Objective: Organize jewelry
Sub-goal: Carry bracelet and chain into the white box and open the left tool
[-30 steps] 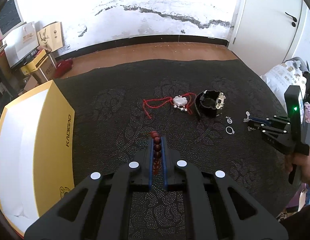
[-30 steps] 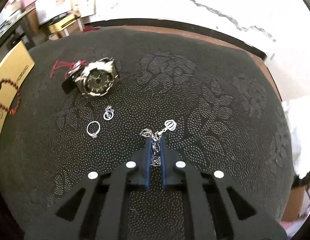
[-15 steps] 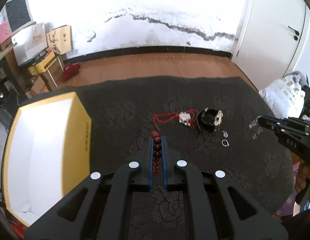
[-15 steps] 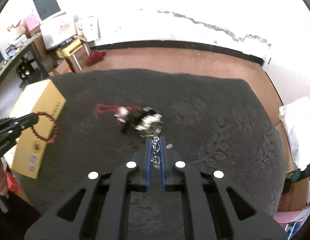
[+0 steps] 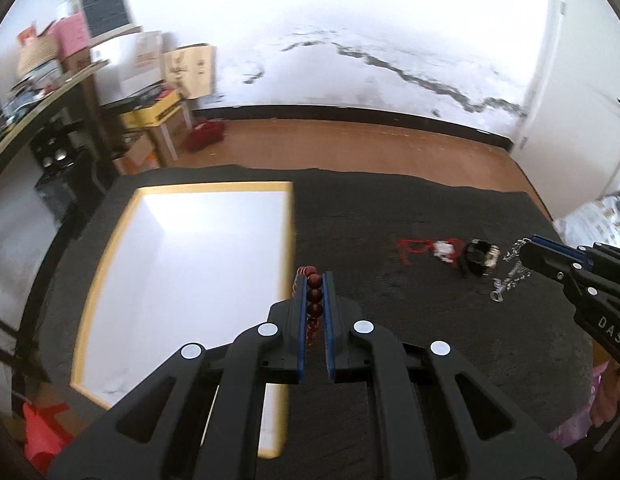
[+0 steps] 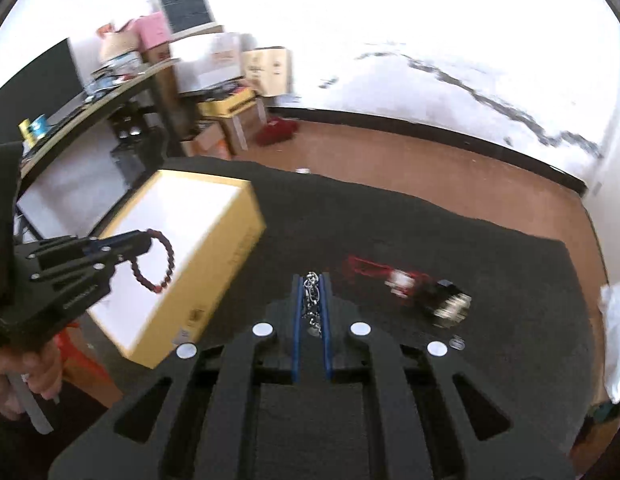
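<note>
My left gripper is shut on a dark red bead bracelet, held at the right edge of the open yellow box with a white inside. In the right wrist view the bracelet hangs over the box. My right gripper is shut on a silver chain, raised above the dark mat; the chain also shows in the left wrist view. A red cord pendant and a black watch lie on the mat.
The dark patterned mat covers the table. A small silver ring lies near the watch. Shelves and cardboard boxes stand at the far left. A white bag sits off the right edge.
Both grippers have risen and swung left. The left one has carried the bracelet to the box edge. The right one has lifted the chain off the mat.
</note>
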Motion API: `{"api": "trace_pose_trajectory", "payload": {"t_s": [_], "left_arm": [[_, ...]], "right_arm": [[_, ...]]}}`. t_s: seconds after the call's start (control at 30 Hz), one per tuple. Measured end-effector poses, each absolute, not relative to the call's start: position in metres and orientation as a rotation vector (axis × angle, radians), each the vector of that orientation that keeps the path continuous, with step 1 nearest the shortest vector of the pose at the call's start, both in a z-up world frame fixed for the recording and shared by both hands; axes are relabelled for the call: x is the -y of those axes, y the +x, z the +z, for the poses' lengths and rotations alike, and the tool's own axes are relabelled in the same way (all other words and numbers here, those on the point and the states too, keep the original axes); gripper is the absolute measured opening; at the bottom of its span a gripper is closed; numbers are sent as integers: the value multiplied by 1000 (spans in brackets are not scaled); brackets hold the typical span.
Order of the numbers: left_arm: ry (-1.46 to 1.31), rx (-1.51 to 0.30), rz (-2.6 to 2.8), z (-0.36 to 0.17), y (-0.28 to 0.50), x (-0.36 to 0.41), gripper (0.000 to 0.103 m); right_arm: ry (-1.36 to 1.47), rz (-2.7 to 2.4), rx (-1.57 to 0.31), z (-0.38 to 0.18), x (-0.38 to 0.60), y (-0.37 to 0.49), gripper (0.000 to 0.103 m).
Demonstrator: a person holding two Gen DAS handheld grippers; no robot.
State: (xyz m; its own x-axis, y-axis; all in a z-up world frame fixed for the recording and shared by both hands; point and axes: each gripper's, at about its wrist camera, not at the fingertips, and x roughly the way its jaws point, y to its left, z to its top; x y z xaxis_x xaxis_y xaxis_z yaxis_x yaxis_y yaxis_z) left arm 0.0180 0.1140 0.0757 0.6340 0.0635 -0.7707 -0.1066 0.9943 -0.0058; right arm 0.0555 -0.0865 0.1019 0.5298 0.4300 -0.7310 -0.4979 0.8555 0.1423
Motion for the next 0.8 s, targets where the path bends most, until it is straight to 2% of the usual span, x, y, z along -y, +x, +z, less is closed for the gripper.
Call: {"api": "trace_pose_trajectory", "payload": {"t_s": [0.37, 0.8], "left_arm": [[-99, -870, 252, 91, -24, -198, 7], [-162, -891, 356, 63, -29, -252, 7]], "right_arm": [[-139, 738, -809, 123, -39, 35, 9], [-192, 797, -848, 91, -116, 43, 9]]}}
